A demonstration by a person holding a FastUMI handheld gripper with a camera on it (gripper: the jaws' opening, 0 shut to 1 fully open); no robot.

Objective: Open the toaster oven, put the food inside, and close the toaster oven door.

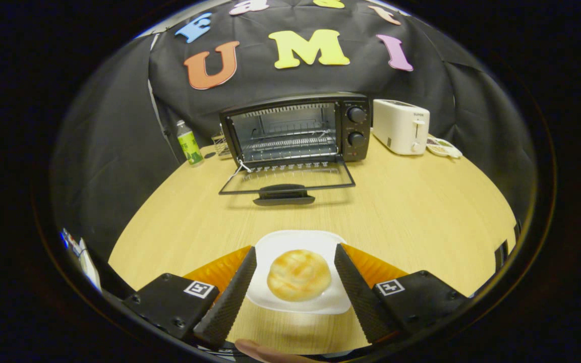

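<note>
Gripper view was taken with the toaster oven [295, 132] at twelve o'clock from the fingers, well beyond them on the tabletop [421, 212], its door [286, 177] already dropped flat toward the camera and the wire rack [290, 146] bared. The opening step was therefore judged done; loading the food and shutting the door were judged left.

The bun [299, 275] was seen on a white plate [298, 242], lying between the fingers. The gripper [295, 277] was spread wide, each finger flanking the plate, and no pressing on the bun could be made out; whether the plate's rim was touched could not be told.

Counted: one toaster oven, one bun, one plate. At one o'clock one white toaster [401, 126] was noted, with one small dish [443, 147] beside it; at eleven o'clock, one green bottle [188, 143]. Part of a hand [265, 352] was glimpsed under the fingers.
</note>
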